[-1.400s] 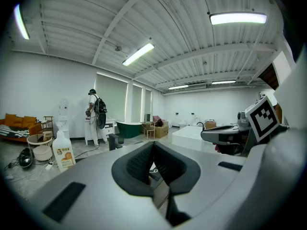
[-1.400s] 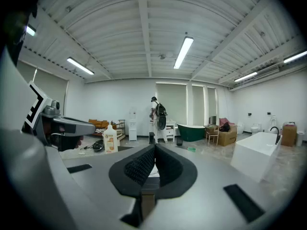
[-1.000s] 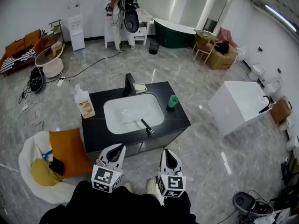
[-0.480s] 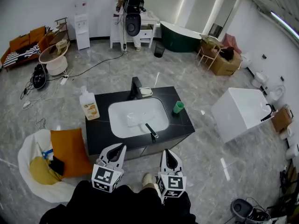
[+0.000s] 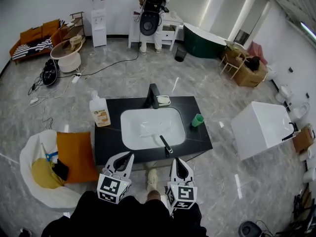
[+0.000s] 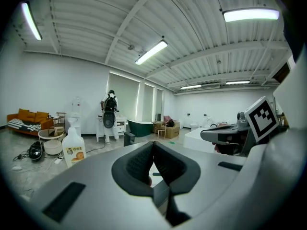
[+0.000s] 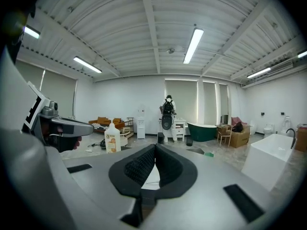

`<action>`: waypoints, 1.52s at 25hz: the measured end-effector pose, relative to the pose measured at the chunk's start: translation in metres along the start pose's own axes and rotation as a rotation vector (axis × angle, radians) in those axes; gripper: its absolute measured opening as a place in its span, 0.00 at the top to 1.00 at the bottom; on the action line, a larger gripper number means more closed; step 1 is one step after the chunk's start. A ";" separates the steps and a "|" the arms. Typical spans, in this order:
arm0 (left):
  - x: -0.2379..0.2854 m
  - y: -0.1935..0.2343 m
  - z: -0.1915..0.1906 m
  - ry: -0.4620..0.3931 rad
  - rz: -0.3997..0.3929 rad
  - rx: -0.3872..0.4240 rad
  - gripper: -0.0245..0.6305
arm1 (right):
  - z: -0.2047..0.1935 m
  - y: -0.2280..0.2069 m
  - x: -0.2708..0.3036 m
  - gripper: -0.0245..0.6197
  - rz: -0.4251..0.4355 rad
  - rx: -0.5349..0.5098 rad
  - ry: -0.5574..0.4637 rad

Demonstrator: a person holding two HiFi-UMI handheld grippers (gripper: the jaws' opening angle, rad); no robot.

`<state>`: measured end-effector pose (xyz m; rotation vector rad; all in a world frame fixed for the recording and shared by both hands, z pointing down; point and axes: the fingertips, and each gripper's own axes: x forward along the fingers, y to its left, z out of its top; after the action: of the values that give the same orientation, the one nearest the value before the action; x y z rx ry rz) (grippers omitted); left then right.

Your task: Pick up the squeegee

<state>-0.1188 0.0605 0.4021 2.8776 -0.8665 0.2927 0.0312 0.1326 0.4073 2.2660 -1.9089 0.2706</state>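
The squeegee lies across the front rim of the white sink, its black handle pointing toward the counter's front right. That sink is set in a black counter. My left gripper and right gripper hover side by side just before the counter's front edge, short of the squeegee. Both are shut and hold nothing. In the left gripper view the jaws meet in a closed seam. The right gripper view shows the same for its jaws.
On the counter stand a soap bottle at the left, a black faucet with a soap dish at the back, and a green cup at the right. A white tub with an orange cushion sits left, a white cabinet right.
The counter and sink have drawn closer to both grippers and shifted toward the middle of the head view. Both grippers stay shut, side by side.
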 end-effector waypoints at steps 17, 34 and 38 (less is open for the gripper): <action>0.150 0.057 -0.004 0.066 0.151 -0.063 0.93 | -0.001 -0.075 0.179 0.94 0.158 -0.020 0.081; 0.240 0.107 -0.055 0.188 0.298 -0.169 0.93 | -0.061 -0.095 0.311 0.94 0.336 -0.017 0.249; 0.248 0.115 -0.076 0.222 0.322 -0.193 0.93 | -0.088 -0.090 0.326 0.94 0.368 -0.018 0.308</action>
<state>0.0086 -0.1535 0.5377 2.4664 -1.2361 0.5173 0.1709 -0.1429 0.5712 1.7240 -2.1254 0.6063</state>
